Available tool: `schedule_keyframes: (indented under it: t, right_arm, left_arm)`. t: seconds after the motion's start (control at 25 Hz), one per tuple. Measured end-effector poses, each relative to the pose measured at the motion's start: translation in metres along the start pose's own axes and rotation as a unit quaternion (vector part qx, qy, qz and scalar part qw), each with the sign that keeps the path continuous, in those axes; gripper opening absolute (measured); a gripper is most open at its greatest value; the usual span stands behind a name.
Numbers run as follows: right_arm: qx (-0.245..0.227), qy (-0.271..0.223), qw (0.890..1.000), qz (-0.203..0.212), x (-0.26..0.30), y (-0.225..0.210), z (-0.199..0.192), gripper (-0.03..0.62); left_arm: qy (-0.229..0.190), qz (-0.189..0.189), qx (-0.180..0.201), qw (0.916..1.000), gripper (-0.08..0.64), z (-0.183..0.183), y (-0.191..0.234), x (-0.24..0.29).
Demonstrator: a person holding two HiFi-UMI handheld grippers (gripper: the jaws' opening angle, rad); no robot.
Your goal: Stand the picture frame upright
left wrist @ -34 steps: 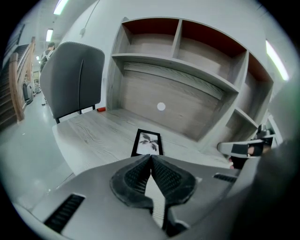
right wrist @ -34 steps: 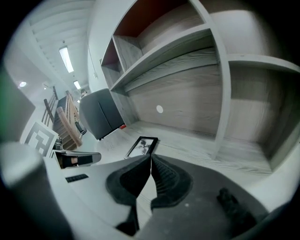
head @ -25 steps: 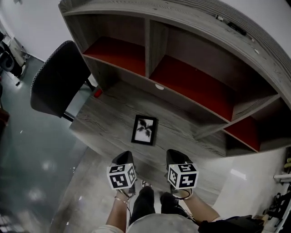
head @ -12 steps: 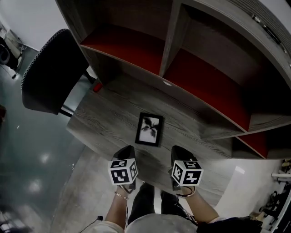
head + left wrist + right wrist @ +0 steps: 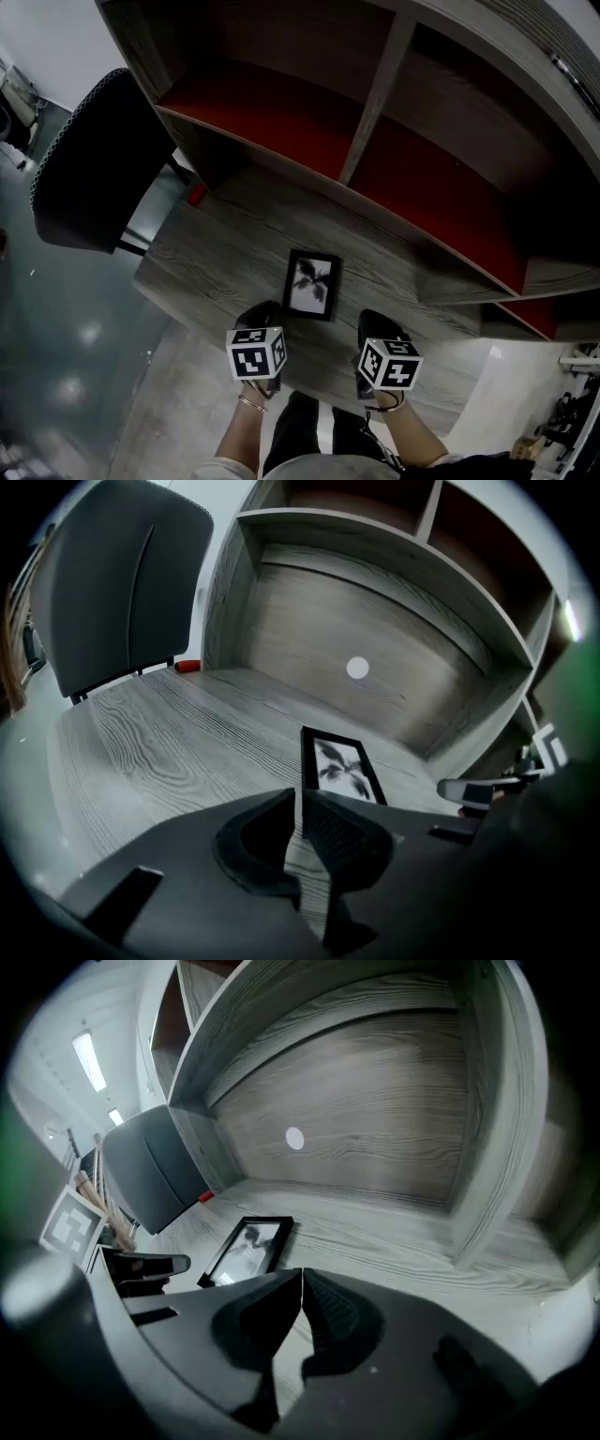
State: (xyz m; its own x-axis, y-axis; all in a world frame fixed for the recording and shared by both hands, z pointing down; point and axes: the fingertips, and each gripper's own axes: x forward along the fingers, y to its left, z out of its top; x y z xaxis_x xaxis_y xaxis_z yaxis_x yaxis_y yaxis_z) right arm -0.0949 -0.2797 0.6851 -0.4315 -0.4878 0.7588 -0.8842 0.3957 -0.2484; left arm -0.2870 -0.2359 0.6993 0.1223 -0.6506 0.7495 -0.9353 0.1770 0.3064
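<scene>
A black picture frame point(image 5: 311, 284) with a leaf print lies flat on the grey wooden desk point(image 5: 225, 253). It also shows in the left gripper view point(image 5: 339, 768) and the right gripper view point(image 5: 247, 1248). My left gripper point(image 5: 269, 312) hangs just short of the frame's near left corner, jaws shut and empty point(image 5: 300, 799). My right gripper point(image 5: 373, 323) sits to the right of the frame's near edge, jaws also shut on nothing point(image 5: 301, 1277). Neither gripper touches the frame.
A shelf unit with red-floored compartments point(image 5: 281, 112) overhangs the back of the desk. A black chair point(image 5: 89, 164) stands at the desk's left end, a small red object point(image 5: 196, 194) beside it. The desk's front edge point(image 5: 187, 314) runs under the grippers.
Both grippers have sunk and moved forward toward the frame. The head view has swung closer to the desk, so the frame sits lower and nearer the grippers.
</scene>
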Motion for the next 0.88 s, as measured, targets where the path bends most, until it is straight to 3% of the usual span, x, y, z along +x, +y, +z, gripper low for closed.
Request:
schedule_keyframes:
  t: [0.24,0.36,0.88]
  right_arm:
    - [0.01,0.001,1.0,-0.021,0.001,-0.014,0.0,0.032]
    - [0.013,0.005,1.0,-0.021,0.003,-0.015,-0.002,0.032]
    - [0.018,0.008,0.999,-0.026,0.0,-0.032,-0.004,0.032]
  left_arm:
    - [-0.002,-0.007,0.013,0.9999,0.017,0.009,0.002,0.009]
    - [0.0,-0.009,0.018,0.9998,0.1,0.013,0.002,0.012]
    - [0.037,-0.026,0.057,0.9973,0.158,0.018,-0.015,0.036]
